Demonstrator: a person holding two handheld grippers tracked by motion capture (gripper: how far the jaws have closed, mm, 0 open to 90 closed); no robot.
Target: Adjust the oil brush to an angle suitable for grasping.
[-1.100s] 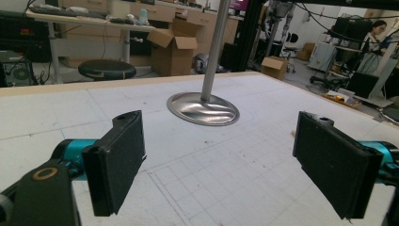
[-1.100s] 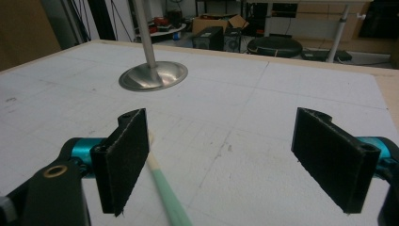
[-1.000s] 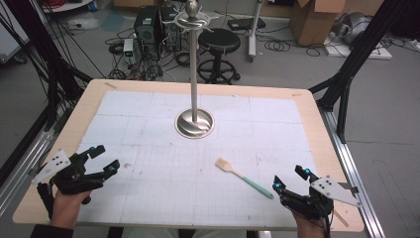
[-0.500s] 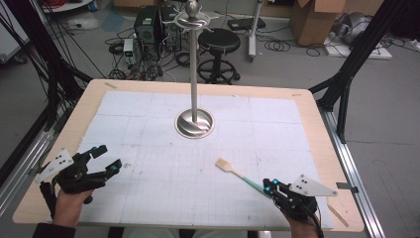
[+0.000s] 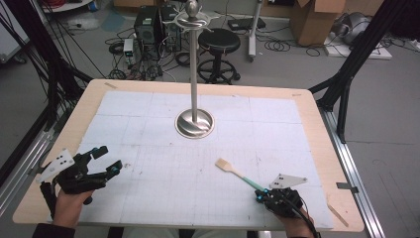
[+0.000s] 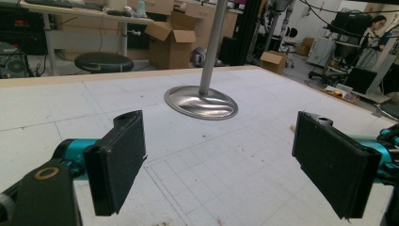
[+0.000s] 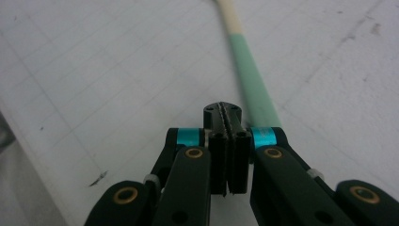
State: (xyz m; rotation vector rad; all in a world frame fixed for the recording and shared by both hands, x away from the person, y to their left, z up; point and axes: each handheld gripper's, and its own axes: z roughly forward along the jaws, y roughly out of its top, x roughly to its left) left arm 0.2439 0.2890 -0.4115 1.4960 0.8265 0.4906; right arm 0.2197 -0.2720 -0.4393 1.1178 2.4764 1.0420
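- At the table's near right edge, a person's hand holds the right gripper (image 5: 261, 195), its jaws pressed flat together with nothing between them; they have just been closing.
- In the right gripper view, the shut right gripper (image 7: 227, 110) sits just left of the spatula (image 7: 249, 70), whose green handle runs past the jaws on their right side; whether the jaws touch it cannot be told.
- From the high view, the spatula (image 5: 238, 173) lies flat on the white gridded mat (image 5: 148, 148), its pale blade toward the table's middle and its green handle end at the right gripper's tip.
- At the near left edge, the other hand holds the left gripper (image 5: 110, 158) low over the mat, jaws spread wide and holding nothing.
- The left gripper view shows the left gripper (image 6: 219, 155) with bare mat between its black pads (image 6: 120, 160).
- Farther back, at the mat's middle, a metal stand (image 5: 194, 123) rises on a round base, its pole ending in a knob.
- Beyond the wooden table (image 5: 317, 129), a black stool (image 5: 218, 42), cardboard boxes (image 5: 317, 20) and cables sit on the grey floor.
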